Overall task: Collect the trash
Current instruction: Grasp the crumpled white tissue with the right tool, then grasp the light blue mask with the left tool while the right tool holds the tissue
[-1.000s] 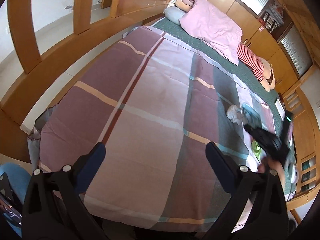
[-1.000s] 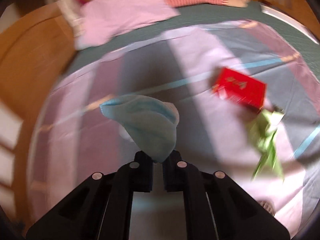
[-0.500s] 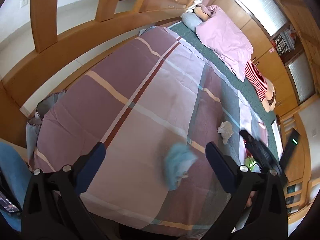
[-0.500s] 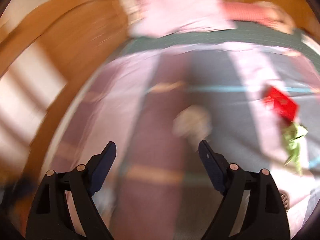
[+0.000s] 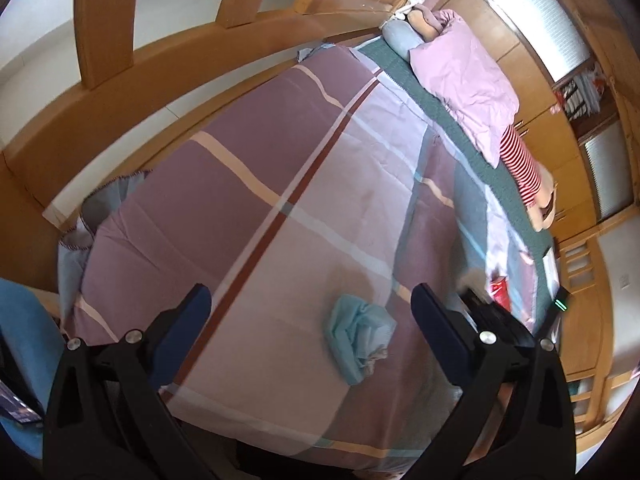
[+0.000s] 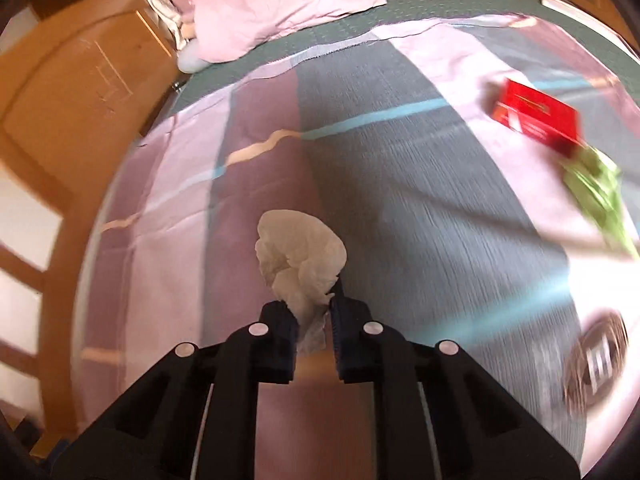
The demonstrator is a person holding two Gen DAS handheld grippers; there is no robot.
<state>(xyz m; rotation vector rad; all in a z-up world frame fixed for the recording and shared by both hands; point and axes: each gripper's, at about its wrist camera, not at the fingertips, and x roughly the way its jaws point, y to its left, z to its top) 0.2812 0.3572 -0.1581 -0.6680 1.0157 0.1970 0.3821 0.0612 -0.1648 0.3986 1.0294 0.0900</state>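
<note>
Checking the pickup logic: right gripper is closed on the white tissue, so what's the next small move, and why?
Probably lift the right gripper off the bedspread with the tissue: its jaws have just closed on the wad's lower end. Then carry it toward the blue cloth, lying between the open fingers of the left gripper.

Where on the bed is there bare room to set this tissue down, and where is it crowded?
Bare: the wide quilt stretch between the wooden rail and the blue cloth, and the grey band ahead of the right gripper, which is shut on the white tissue. Crowded: the red box with the green wrapper just below it.
</note>
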